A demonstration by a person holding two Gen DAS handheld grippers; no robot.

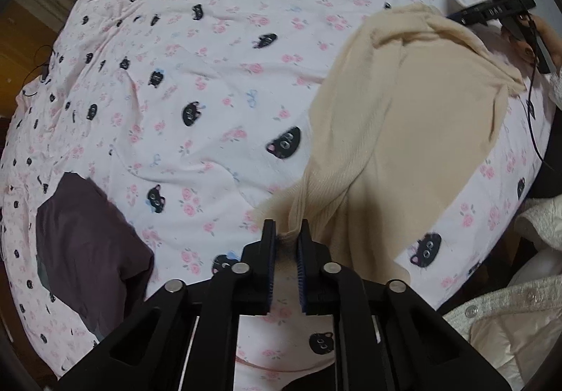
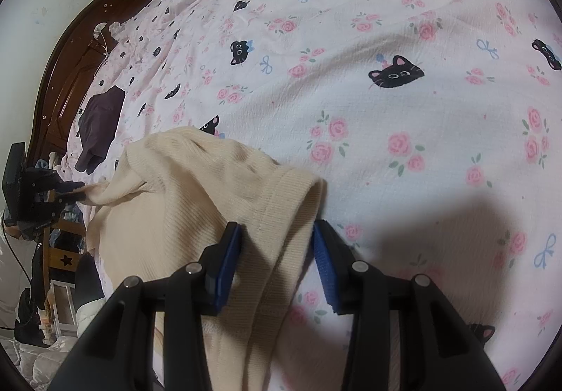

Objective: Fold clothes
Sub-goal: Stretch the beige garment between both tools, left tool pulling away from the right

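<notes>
A cream ribbed sweater (image 1: 404,117) lies spread on the bed, stretched between both grippers. My left gripper (image 1: 286,227) is shut on a bunched ribbed end of it, just above the sheet. The right wrist view shows the same gripper (image 2: 79,190) at the far left, pinching that drawn-out tip of the sweater (image 2: 182,187). My right gripper (image 2: 275,226) holds the opposite ribbed hem, whose thick fold fills the gap between the blue pads (image 2: 228,261). From the left wrist view the right gripper (image 1: 456,17) sits at the sweater's raised far corner.
The bed is covered by a pink sheet (image 1: 210,82) printed with black cats and roses. A dark purple garment (image 1: 91,243) lies apart on the sheet, also visible (image 2: 100,120) near the wooden headboard (image 2: 70,75). A person's white quilted jacket (image 1: 509,320) is at the bed's edge.
</notes>
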